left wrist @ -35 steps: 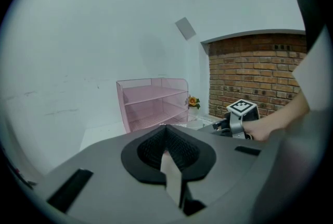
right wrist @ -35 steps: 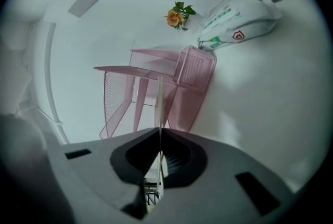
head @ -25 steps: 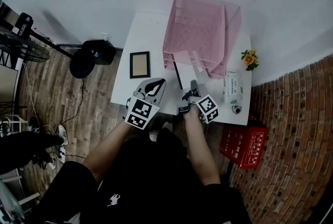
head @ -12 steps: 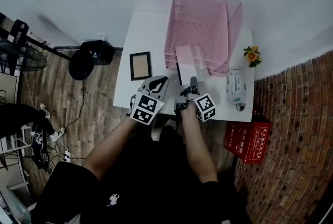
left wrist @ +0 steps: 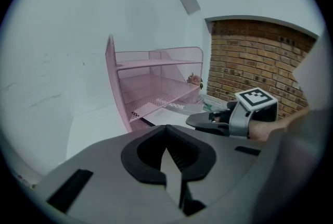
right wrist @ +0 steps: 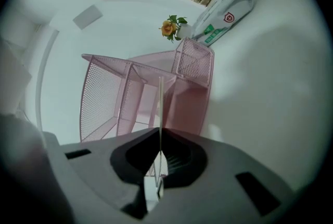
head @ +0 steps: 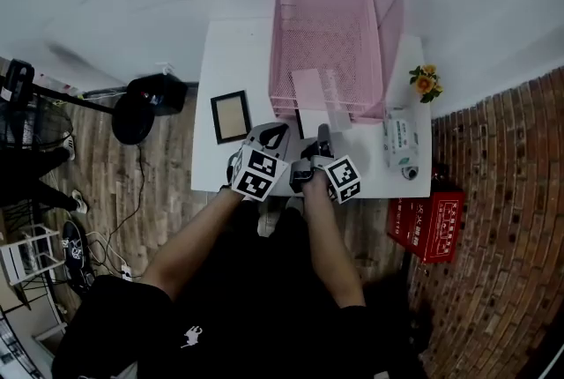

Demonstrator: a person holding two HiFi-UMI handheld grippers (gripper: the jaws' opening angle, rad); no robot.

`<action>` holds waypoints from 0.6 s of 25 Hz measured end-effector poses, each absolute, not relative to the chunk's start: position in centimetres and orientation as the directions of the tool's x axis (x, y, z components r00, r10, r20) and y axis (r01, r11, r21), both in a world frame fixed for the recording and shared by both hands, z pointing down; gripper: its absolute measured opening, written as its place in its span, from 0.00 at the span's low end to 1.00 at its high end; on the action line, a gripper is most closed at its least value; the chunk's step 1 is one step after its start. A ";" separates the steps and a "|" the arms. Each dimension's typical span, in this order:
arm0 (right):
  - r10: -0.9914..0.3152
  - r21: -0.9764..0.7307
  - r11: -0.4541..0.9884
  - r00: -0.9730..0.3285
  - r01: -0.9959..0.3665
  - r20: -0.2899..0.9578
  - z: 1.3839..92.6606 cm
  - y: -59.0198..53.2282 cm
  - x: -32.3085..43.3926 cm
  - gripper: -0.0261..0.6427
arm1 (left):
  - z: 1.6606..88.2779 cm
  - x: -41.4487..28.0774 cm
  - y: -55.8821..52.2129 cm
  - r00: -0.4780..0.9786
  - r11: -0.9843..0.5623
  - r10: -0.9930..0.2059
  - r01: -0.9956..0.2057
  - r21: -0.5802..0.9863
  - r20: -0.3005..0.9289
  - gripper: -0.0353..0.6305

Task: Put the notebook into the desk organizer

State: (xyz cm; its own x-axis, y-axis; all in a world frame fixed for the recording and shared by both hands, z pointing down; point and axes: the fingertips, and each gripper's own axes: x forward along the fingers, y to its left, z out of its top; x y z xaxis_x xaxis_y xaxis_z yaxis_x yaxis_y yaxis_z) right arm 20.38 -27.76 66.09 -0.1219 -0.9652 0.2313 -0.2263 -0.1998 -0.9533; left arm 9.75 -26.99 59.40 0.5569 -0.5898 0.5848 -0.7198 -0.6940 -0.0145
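The pink mesh desk organizer (head: 335,33) stands at the back of the white table (head: 233,60). A thin pale notebook (head: 310,95) reaches from my right gripper (head: 321,139) into the organizer's low tier. My right gripper is shut on its near edge; in the right gripper view the notebook (right wrist: 160,108) shows edge-on as a thin line between the jaws (right wrist: 159,132), with the organizer (right wrist: 130,98) behind. My left gripper (head: 275,137) hovers just left of the right one, its tips together (left wrist: 166,128) and nothing in them. The left gripper view also shows the notebook (left wrist: 166,108) and the right gripper (left wrist: 208,120).
A small framed picture (head: 231,116) lies left of the grippers. A little pot of orange flowers (head: 425,79) and a pack of wipes (head: 399,139) sit on the table's right side. A red crate (head: 427,227) and a black round stand (head: 141,104) stand on the floor.
My left gripper has sunk and drawn in beside the right gripper. The right gripper has kept its hold on the notebook and barely moved.
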 end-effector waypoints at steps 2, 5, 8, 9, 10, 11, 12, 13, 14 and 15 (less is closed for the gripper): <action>-0.967 -0.954 -0.204 -0.108 -0.219 0.231 66.0 -28.1 20.5 0.06 | 59.7 9.9 -27.2 0.562 -0.701 -0.578 -0.713 -0.007 0.592 0.06; -0.968 -0.955 -0.209 -0.093 -0.210 0.232 66.1 -28.6 20.7 0.06 | 60.1 10.0 -27.5 0.570 -0.710 -0.564 -0.705 0.002 0.598 0.06; -0.968 -0.955 -0.214 -0.088 -0.207 0.236 66.3 -29.2 20.6 0.06 | 60.3 10.0 -27.6 0.574 -0.723 -0.553 -0.691 -0.005 0.604 0.06; -0.967 -0.954 -0.216 -0.087 -0.208 0.238 66.3 -29.3 20.6 0.06 | 60.4 10.0 -27.7 0.576 -0.726 -0.551 -0.688 -0.006 0.605 0.06; -0.967 -0.953 -0.218 -0.087 -0.211 0.241 66.3 -29.5 20.6 0.06 | 60.4 10.0 -27.7 0.578 -0.728 -0.548 -0.686 -0.005 0.605 0.06; -0.965 -0.951 -0.222 -0.090 -0.216 0.245 66.3 -29.6 20.5 0.07 | 60.4 10.0 -27.7 0.580 -0.729 -0.546 -0.685 -0.002 0.604 0.06; -0.963 -0.947 -0.226 -0.095 -0.228 0.252 66.3 -29.7 20.5 0.07 | 60.3 10.0 -27.8 0.582 -0.730 -0.544 -0.684 0.001 0.604 0.06; -0.960 -0.942 -0.230 -0.104 -0.245 0.261 66.4 -29.9 20.4 0.08 | 60.3 10.0 -27.9 0.584 -0.731 -0.542 -0.682 0.003 0.604 0.06; -0.956 -0.935 -0.233 -0.116 -0.269 0.271 66.4 -29.9 20.2 0.10 | 60.3 10.0 -27.9 0.587 -0.733 -0.540 -0.680 0.006 0.603 0.06; -0.952 -0.927 -0.232 -0.128 -0.296 0.279 66.5 -30.0 20.1 0.13 | 60.2 10.0 -28.0 0.589 -0.734 -0.539 -0.679 0.007 0.602 0.06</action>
State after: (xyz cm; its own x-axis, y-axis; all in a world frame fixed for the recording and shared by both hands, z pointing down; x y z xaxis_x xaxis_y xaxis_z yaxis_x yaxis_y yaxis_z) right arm 20.08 -29.98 66.47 -0.1283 -0.9518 0.2787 -0.2956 -0.2316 -0.9268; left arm 10.02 -28.02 60.22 0.5893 -0.5390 0.6018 -0.6790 -0.7341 0.0074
